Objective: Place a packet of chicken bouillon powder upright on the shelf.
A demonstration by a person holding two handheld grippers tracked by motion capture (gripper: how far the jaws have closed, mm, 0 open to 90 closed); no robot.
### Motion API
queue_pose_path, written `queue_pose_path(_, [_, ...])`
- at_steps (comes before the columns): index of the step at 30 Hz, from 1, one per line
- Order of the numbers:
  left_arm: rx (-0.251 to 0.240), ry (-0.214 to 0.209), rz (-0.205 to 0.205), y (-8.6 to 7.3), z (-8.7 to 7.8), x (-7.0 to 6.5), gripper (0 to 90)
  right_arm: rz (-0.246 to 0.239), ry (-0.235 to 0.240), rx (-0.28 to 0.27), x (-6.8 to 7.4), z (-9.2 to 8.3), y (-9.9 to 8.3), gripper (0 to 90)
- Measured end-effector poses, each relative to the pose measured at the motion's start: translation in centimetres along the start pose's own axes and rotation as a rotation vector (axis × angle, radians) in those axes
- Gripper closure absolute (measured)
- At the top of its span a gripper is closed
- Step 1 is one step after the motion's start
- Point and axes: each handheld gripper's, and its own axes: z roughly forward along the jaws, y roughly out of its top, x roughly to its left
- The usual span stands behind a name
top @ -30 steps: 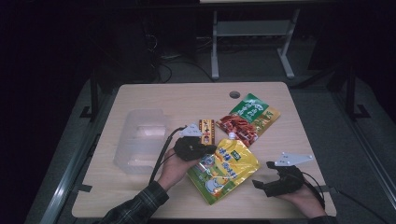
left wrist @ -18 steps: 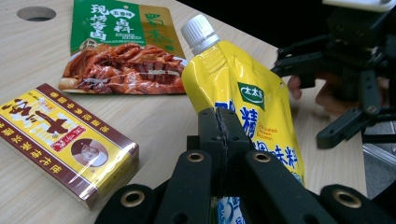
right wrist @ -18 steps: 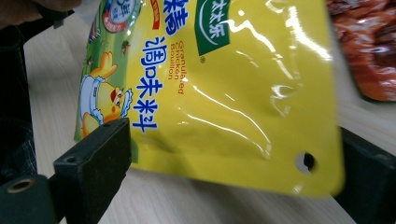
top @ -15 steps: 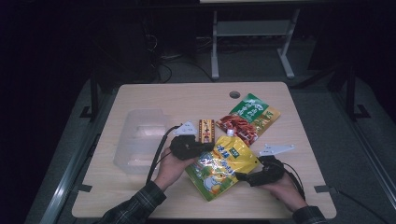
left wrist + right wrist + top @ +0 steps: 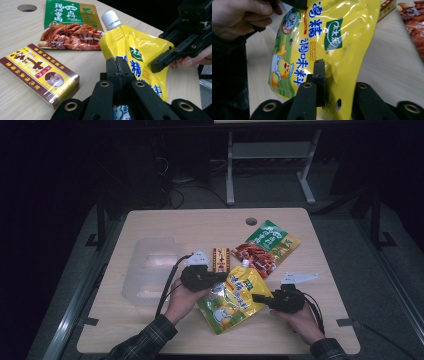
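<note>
Now the left gripper [image 5: 118, 65] has its jaws pinched tight on the near edge of the yellow pouch [image 5: 140, 55], and the right gripper [image 5: 324, 72] has just been closing on the opposite edge, its jaws clamping the film between them. Held at both sides, the pouch hangs just above the table [image 5: 190, 227], tilted, its white cap [image 5: 111, 19] pointing toward the far side. Beside it lie a small box [image 5: 40, 72] and a green packet [image 5: 70, 27], both flat on the wood; a clear tub [image 5: 150, 270] sits to the left in the high view, near the left hand [image 5: 180, 297]. The step in hand looks like lifting the pouch, likely to carry it to the tub. To do it well, both grips should stay firm on the slippery film, the two hands should move together so the pouch is neither stretched nor slackened, and it should clear the box before travelling sideways.
</note>
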Motion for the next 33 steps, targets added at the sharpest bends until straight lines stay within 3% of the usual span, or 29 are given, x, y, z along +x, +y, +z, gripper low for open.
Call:
queue_pose_path(3, [-0.002, 0.004, 0.011, 0.0, -0.1, -0.2, 90.0, -0.024, -0.009, -0.012, 0.0, -0.4, 0.3, 89.1])
queue_pose_path(7, [-0.002, 0.004, 0.013, 0.0, -0.2, -0.3, 90.0, -0.034, -0.01, -0.047, 0.1, -1.1, 0.8, 89.5])
queue_pose_path(12, [0.021, -0.012, 0.006, -0.6, -0.4, -0.5, 90.0, -0.088, -0.019, -0.066, 0.3, -1.9, 2.0, 89.6])
queue_pose_path(23, [0.041, -0.018, 0.007, -1.6, 0.0, -0.8, 90.0, -0.126, -0.047, -0.104, 0.8, -1.8, 3.4, 89.7])
queue_pose_path(33, [-0.003, -0.008, -0.011, -1.3, -0.9, -0.2, 85.9, -0.171, -0.052, -0.101, 1.6, -2.5, 5.4, 89.9])
